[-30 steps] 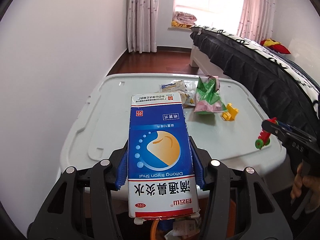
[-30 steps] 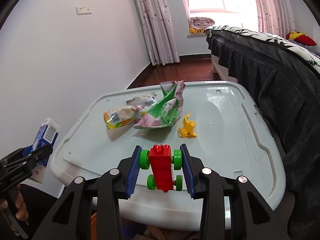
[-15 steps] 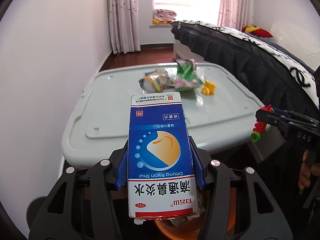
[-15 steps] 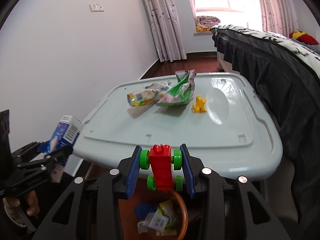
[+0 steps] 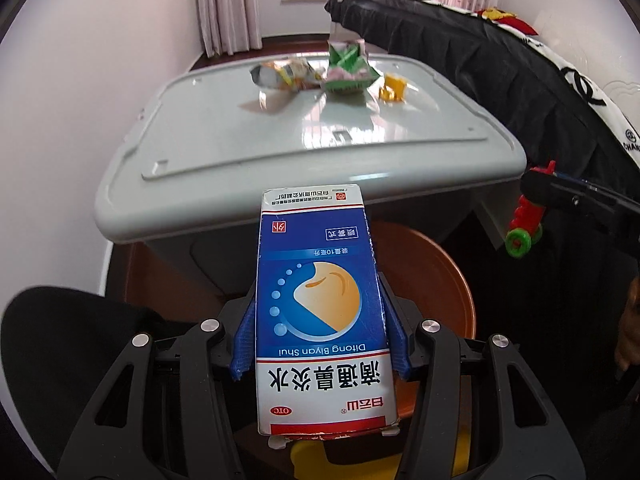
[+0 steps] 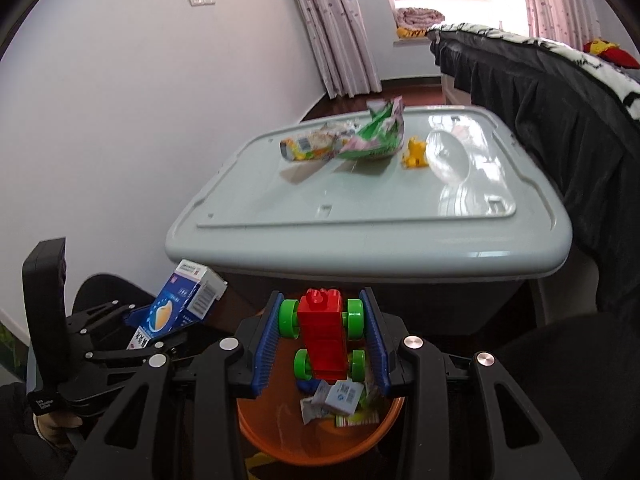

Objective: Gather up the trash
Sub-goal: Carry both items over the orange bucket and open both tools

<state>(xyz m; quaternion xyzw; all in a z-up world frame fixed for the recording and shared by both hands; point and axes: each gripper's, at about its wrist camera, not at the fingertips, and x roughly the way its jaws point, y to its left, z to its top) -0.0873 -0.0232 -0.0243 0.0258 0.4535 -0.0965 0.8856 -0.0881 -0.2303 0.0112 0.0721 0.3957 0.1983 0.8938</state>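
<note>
My left gripper [image 5: 320, 344] is shut on a blue and white medicine box [image 5: 322, 312] and holds it above the orange bin [image 5: 440, 280]; the box also shows in the right wrist view [image 6: 176, 312]. My right gripper [image 6: 322, 340] is shut on a red toy car with green wheels [image 6: 322, 336], held over the orange bin [image 6: 280, 440], which holds several scraps. The toy car also shows in the left wrist view [image 5: 528, 220]. On the grey storage box lid [image 6: 380, 216] lie a yellow snack wrapper [image 6: 308, 148], a green wrapper [image 6: 376, 136] and a small yellow toy [image 6: 416, 154].
A bed with a dark cover [image 6: 560, 92] runs along the right of the storage box. A white wall [image 6: 120, 100] is on the left. Curtains [image 6: 336, 28] and a window are at the back. The person's dark-clothed legs flank the bin.
Both grippers have pulled back from the lid and dropped lower, so the orange bin now lies below them. Both loads are still held.
</note>
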